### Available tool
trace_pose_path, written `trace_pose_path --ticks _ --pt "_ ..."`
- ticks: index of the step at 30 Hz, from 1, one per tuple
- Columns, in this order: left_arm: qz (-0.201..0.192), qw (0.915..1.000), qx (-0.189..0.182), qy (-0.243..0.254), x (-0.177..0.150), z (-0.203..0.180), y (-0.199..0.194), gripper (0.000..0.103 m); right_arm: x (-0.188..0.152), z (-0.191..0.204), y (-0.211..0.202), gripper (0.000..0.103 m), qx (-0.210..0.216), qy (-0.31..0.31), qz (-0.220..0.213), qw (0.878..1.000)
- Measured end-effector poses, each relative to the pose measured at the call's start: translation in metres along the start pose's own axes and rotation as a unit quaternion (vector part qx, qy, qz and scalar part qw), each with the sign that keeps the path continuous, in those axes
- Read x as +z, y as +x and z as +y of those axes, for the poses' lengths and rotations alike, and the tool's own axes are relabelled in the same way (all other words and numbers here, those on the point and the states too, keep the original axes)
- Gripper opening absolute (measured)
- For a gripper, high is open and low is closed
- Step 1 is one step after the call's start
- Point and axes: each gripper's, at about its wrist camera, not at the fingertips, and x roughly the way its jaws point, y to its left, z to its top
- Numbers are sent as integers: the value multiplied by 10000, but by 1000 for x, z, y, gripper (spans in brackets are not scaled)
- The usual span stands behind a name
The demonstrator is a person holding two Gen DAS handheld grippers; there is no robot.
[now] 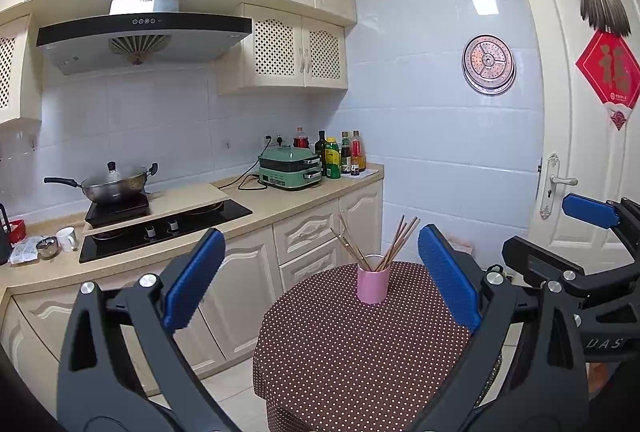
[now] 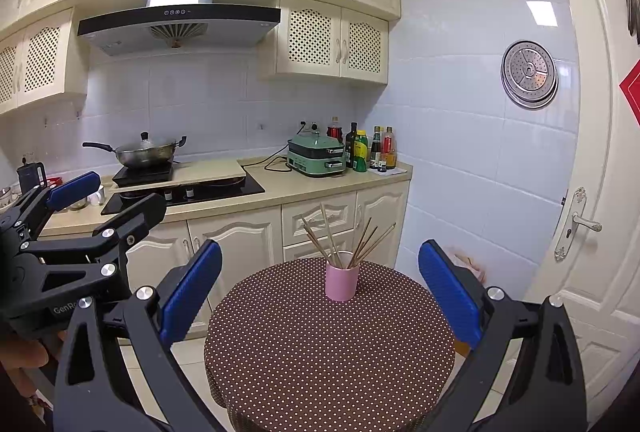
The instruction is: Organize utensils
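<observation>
Now I hold both tools, left tool [image 1: 320,272] and right tool [image 2: 320,284], spread wide and empty above the dotted worktop [image 2: 320,344], chopsticks [image 2: 340,240] standing in the pink cup [image 2: 341,282].

Brown cloth with white dots covered the table [image 2: 320,344], the smooth matt pink cup [image 2: 341,282] held thin wooden chopsticks [image 2: 340,236], glossy white tiles [image 2: 460,152] lined the wall, a shiny metal wok [image 2: 146,152] stood on the stove, and both grippers' fingers [image 1: 196,276] bore ribbed blue pads.
</observation>
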Motion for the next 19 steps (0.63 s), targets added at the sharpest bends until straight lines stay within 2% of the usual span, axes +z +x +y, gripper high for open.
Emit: trace_pose_path --ticks 11,19 --pt "135 9999 36 35 -2 1 21 95 1 -1 21 95 -25 25 163 9999" --pt "546 9985 -79 36 -10 4 61 96 -3 -4 57 95 -114 81 524 9985"
